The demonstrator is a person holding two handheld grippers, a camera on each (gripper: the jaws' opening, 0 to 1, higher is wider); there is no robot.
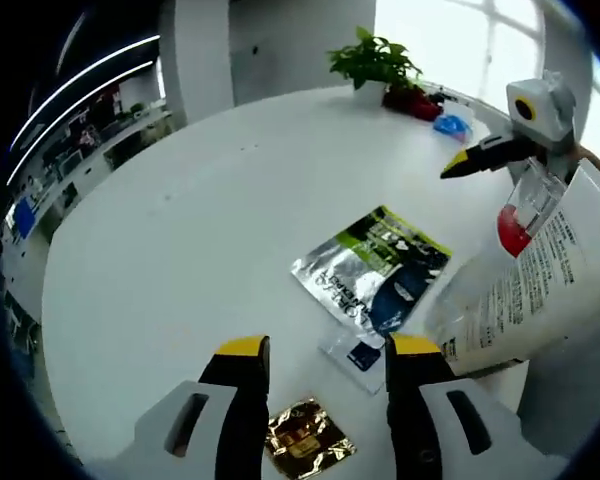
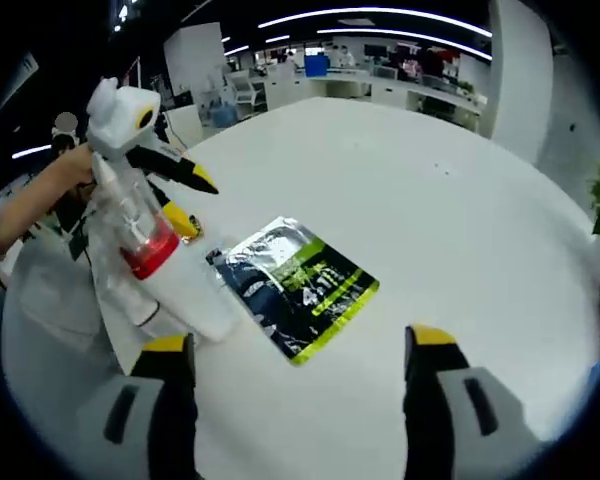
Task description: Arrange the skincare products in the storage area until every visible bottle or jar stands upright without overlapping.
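Observation:
A white bottle (image 1: 525,300) with a red collar and a clear cap rises at the right of the left gripper view, just beyond my left gripper's right jaw. My left gripper (image 1: 327,350) is open, with a gold foil sachet (image 1: 305,440) on the table between its jaws. Ahead lie a silver, green and blue pouch (image 1: 375,265) and a small clear packet (image 1: 352,350). In the right gripper view the same bottle (image 2: 170,280) leans beside the left jaw of my open right gripper (image 2: 300,342), free of both jaws. The pouch (image 2: 295,285) lies flat ahead.
The round white table (image 1: 200,220) ends at the left, with office desks beyond. At its far side stand a potted plant (image 1: 375,62), a red item (image 1: 412,102) and a blue item (image 1: 450,126). A person's hand (image 2: 55,175) holds the left gripper (image 2: 195,205).

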